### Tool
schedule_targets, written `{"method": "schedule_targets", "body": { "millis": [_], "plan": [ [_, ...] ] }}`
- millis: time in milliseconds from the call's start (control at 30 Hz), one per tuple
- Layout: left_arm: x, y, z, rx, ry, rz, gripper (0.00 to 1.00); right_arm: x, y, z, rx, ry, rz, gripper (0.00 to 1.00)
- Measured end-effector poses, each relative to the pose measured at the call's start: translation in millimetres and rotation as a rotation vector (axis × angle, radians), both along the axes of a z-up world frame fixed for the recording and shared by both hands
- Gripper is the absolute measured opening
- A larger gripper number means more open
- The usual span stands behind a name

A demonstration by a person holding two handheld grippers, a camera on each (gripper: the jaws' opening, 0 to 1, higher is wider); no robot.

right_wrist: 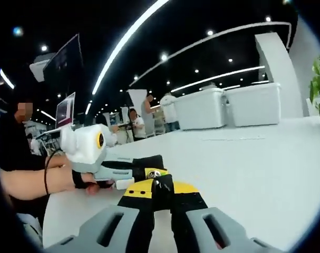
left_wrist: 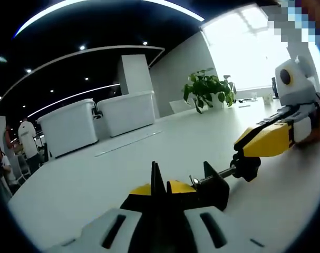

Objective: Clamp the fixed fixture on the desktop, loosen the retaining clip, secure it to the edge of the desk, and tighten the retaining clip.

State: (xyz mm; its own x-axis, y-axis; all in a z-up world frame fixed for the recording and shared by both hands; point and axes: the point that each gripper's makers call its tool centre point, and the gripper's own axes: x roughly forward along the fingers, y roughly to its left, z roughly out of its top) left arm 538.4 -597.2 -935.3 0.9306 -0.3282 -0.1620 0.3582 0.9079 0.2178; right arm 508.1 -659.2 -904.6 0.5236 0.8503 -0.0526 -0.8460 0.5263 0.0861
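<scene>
A black C-shaped clamp fixture (left_wrist: 213,185) is held just above the white desktop (left_wrist: 123,174). My left gripper (left_wrist: 161,187) is shut on its frame, yellow tips pressed together. A threaded screw (left_wrist: 224,173) runs right from the frame to a black knob (left_wrist: 248,164). My right gripper (left_wrist: 243,153) comes in from the right, with its yellow jaws closed on that knob. In the right gripper view my right gripper (right_wrist: 154,188) is shut on the knob (right_wrist: 154,174), and the left gripper (right_wrist: 141,169), held in a hand (right_wrist: 59,179), meets it from the left.
Two white storage bins (left_wrist: 99,118) stand at the desk's far side beside a white pillar. A potted plant (left_wrist: 207,89) sits near the bright window. Several people (right_wrist: 149,118) stand in the background. A seated person's arm (right_wrist: 22,182) rests on the desk at left.
</scene>
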Motion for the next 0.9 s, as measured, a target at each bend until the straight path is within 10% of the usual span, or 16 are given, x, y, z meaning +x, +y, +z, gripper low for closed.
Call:
{"method": "schedule_targets", "body": {
  "millis": [433,900],
  "plan": [
    [0.1,0.9,0.3,0.005,0.000,-0.004,0.07,-3.1,1.0,3.5,-0.091,-0.170,-0.026,0.08],
    [-0.6,2.8,-2.7,-0.026,0.031,-0.004,0.07,-21.9,12.7,5.6,-0.449,-0.715,-0.077,0.08]
  ]
}}
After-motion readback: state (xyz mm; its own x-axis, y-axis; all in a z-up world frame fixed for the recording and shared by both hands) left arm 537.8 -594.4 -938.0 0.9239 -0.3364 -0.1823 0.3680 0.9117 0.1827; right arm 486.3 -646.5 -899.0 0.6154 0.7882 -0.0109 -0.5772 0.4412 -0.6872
